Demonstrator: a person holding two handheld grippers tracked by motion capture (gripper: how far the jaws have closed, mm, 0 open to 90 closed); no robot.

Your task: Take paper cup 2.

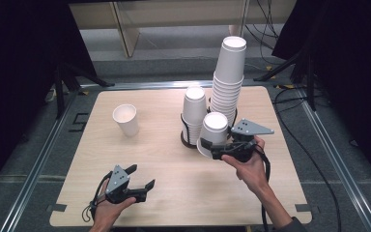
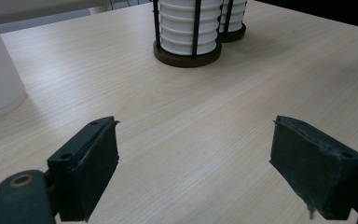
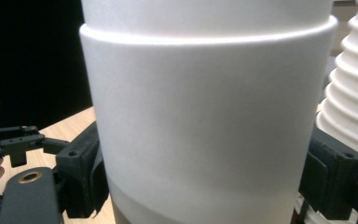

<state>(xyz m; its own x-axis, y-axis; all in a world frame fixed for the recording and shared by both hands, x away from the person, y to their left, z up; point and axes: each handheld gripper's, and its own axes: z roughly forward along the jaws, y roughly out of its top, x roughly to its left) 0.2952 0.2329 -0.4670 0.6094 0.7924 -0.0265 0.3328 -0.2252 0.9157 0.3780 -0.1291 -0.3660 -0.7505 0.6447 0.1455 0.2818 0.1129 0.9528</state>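
Right tool pinches a white paper cup between its black pads, the cup turned bottom-up and tilted, just at 5 o'clock of the shorter cup stack and close above the tabletop. In the right gripper view the cup's wall stands between the two jaws, plain white — no print, logo or lettering can be read on it. A hand carries this tool from the 5 o'clock side of the tabletop, a grey three-cornered plate on top of it.

Left tool sits low at 7 o'clock, its jaws spread with nothing between them; the left gripper view looks across bare pale wood toward the stacks.

Two stacks of nested upside-down white cups stand in black wire holders on dark round bases, near the centre toward 1 o'clock. The taller stack leans and rises behind the shorter one, at its 1 o'clock.

One single cup stands upright and alone at 10 o'clock, well apart from the stacks — also unmarked. No writing is legible on the tools, the holders or the tabletop.
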